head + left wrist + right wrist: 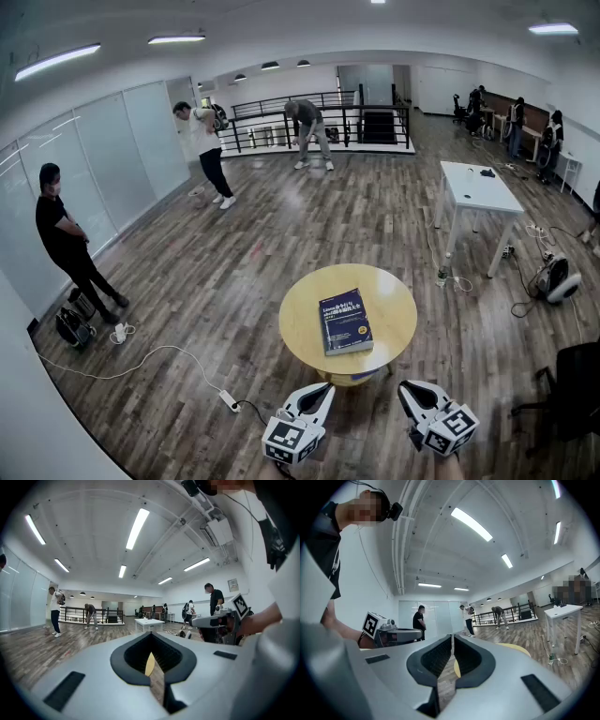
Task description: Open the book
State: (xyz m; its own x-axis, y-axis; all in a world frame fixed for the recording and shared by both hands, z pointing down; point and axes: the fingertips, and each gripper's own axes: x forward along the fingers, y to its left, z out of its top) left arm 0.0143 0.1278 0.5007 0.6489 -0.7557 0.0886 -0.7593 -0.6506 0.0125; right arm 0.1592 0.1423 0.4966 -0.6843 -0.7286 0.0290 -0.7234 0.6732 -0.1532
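Task not begun: book lies closed mid-table; left gripper and right gripper hang off its near edge, jaws together, empty.

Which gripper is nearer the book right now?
Left, by a little. The left gripper hangs just short of the book, by its near left corner; the right gripper is farther out, past the near right corner.
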